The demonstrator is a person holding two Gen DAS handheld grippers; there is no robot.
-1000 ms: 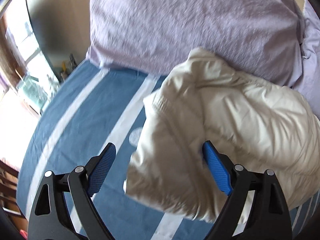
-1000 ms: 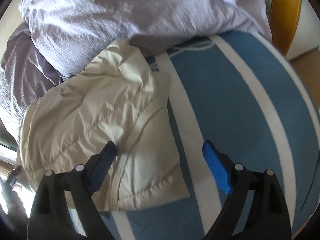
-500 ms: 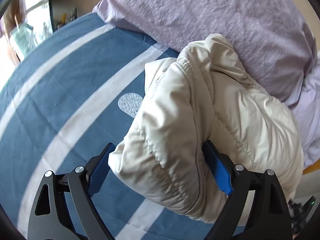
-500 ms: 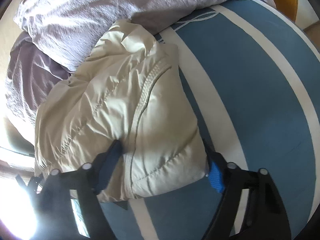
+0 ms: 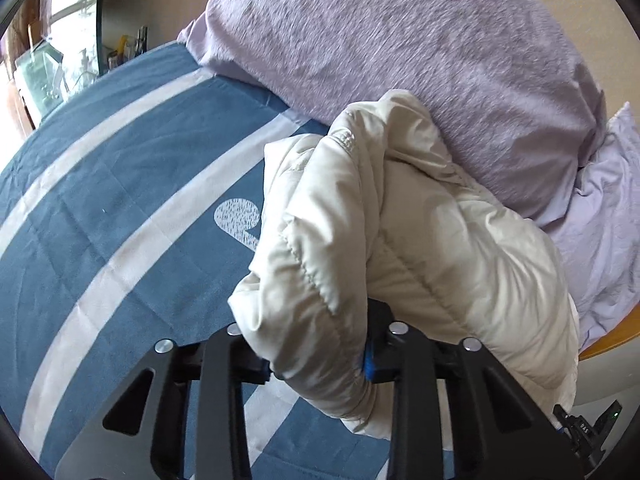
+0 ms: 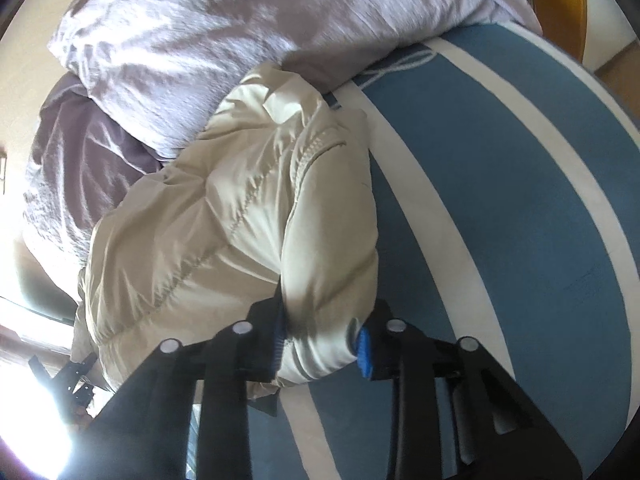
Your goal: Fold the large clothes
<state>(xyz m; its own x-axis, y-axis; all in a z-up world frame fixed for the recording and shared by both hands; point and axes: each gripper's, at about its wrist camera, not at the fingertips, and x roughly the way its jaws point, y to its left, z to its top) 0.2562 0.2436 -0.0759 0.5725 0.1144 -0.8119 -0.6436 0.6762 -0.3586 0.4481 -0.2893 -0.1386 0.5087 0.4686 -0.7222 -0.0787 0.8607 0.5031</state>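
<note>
A blue bed cover with white stripes (image 5: 120,208) carries a cream padded jacket (image 5: 400,248), bunched against the lilac pillows (image 5: 380,40) at the head of the bed. The left tongs (image 5: 320,360) and right tongs (image 6: 320,344) are each closing on a puffy corner of the jacket's near edge, fabric pinched between the pads. Both grips probably need to bite past the slippery shell into the filling before lifting together. No containers appear.
</note>
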